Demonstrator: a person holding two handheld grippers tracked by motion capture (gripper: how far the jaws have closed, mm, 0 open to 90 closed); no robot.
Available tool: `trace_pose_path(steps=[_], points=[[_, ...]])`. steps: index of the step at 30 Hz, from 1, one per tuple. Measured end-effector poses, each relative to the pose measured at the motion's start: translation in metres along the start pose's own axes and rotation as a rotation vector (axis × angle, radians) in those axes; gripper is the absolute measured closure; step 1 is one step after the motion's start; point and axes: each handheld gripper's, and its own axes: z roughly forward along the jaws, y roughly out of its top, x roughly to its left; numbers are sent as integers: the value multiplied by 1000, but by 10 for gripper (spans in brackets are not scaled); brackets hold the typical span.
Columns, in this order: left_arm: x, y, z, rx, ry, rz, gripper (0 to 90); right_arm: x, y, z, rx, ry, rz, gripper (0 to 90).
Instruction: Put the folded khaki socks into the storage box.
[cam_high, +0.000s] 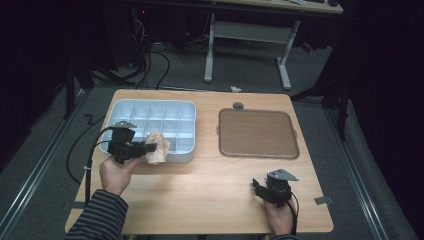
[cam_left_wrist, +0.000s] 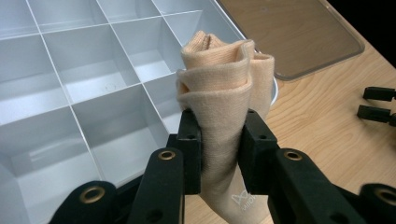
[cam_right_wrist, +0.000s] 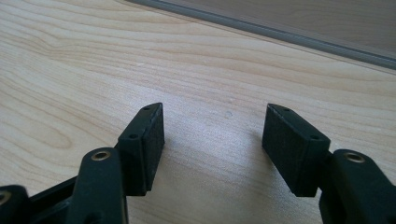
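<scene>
The left gripper (cam_left_wrist: 219, 140) squeezes a rolled-up sock (cam_left_wrist: 224, 88) tight between its 2 jaws. The sock hangs over the near right corner of the blue box (cam_high: 116, 107) with many little rooms. The right gripper (cam_right_wrist: 212, 140) rests open on the table (cam_high: 210, 185), holding nothing. The fat roll could catch on a wall, or spring open and spill over the edge.

On the one table (cam_high: 210, 200) there are one divided tray (cam_high: 187, 156), one brown lid (cam_high: 257, 133), one rolled peach sock (cam_high: 156, 147), and two hand-held tools, left (cam_high: 150, 148) and right (cam_high: 256, 186).
</scene>
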Motion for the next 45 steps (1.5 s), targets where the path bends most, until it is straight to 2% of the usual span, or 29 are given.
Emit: trace_pose_path(steps=[6, 16, 35, 45], points=[[5, 3, 2, 12, 9, -4, 731, 0, 0, 0, 0, 0, 0, 391], [10, 12, 6, 11, 29, 13, 731, 0, 0, 0, 0, 0, -1, 390], [36, 15, 13, 10, 34, -37, 731, 0, 0, 0, -1, -1, 1, 389], [46, 16, 24, 30, 35, -55, 731, 0, 0, 0, -1, -1, 1, 389]])
